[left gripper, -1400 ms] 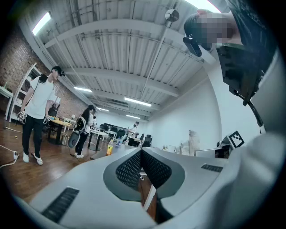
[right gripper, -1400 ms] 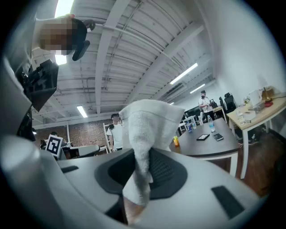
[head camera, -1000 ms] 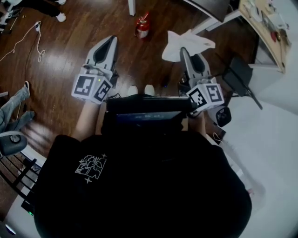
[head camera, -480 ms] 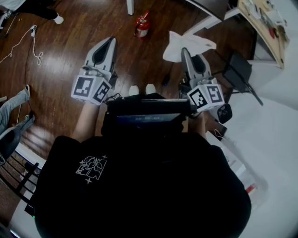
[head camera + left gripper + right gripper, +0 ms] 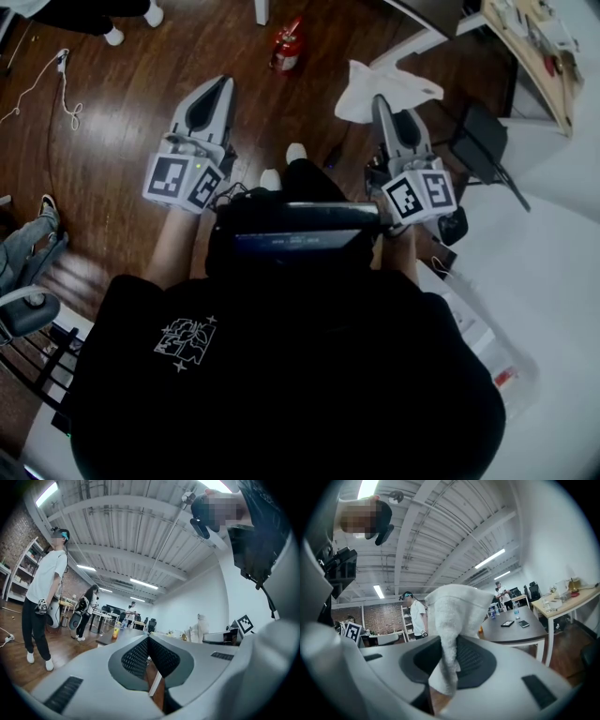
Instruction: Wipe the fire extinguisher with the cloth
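In the head view a shoe [image 5: 295, 152] is seen set further forward than a second ago, with the fire extinguisher [image 5: 286, 47] well ahead of both grippers: an approach is judged, wiping not begun; in the left gripper view the left gripper [image 5: 148, 640] is closed, empty; in the right gripper view the cloth [image 5: 452, 616] is pinched by the right gripper [image 5: 446, 656]

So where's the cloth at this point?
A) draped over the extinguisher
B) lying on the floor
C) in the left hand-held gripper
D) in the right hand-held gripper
D: the right hand-held gripper has its jaws closed on the cloth; the left hand-held gripper is shut and empty.
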Motion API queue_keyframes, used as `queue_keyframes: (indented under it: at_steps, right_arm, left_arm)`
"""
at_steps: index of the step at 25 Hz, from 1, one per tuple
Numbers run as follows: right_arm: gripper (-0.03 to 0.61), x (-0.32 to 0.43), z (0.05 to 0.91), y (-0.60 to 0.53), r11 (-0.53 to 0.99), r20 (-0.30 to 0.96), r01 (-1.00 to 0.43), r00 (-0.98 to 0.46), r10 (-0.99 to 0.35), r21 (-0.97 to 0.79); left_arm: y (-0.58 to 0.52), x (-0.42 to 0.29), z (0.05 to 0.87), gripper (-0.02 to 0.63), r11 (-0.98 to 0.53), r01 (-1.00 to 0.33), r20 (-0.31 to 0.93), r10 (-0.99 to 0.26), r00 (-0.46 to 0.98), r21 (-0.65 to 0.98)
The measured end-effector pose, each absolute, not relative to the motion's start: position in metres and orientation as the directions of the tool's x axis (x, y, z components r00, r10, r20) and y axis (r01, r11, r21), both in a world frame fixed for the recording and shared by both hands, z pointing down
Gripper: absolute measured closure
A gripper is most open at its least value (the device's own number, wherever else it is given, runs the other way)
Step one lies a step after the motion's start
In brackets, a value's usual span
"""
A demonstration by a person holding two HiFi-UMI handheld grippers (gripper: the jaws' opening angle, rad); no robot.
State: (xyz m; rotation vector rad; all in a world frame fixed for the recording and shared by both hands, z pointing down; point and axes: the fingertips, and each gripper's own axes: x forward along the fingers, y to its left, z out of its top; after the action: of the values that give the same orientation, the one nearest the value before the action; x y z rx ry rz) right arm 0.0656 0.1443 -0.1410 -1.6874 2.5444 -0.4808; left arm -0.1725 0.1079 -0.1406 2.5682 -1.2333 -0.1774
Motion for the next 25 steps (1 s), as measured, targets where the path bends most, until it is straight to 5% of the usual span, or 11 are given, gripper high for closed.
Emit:
queue_keyframes:
  at_steps: [16, 25]
  right_arm:
    - [0.476, 0.089, -0.073, -0.017, 0.475, 0.138, -0.821, -0.535, -0.833, -0.316]
    - [0.476, 0.111, 0.054, -0.114, 0.580, 0.153, -0.729, -0.661, -0.735, -0.363]
  left_arm:
    - [-0.012, -0.123, -0.056, 0.615, -0.519, -0.784, 0.118, -0.804, 0.583, 0.340]
    - [-0.089, -0.070, 0.056, 0.615, -0.492, -0.793, 0.152, -0.807, 0.570, 0.360]
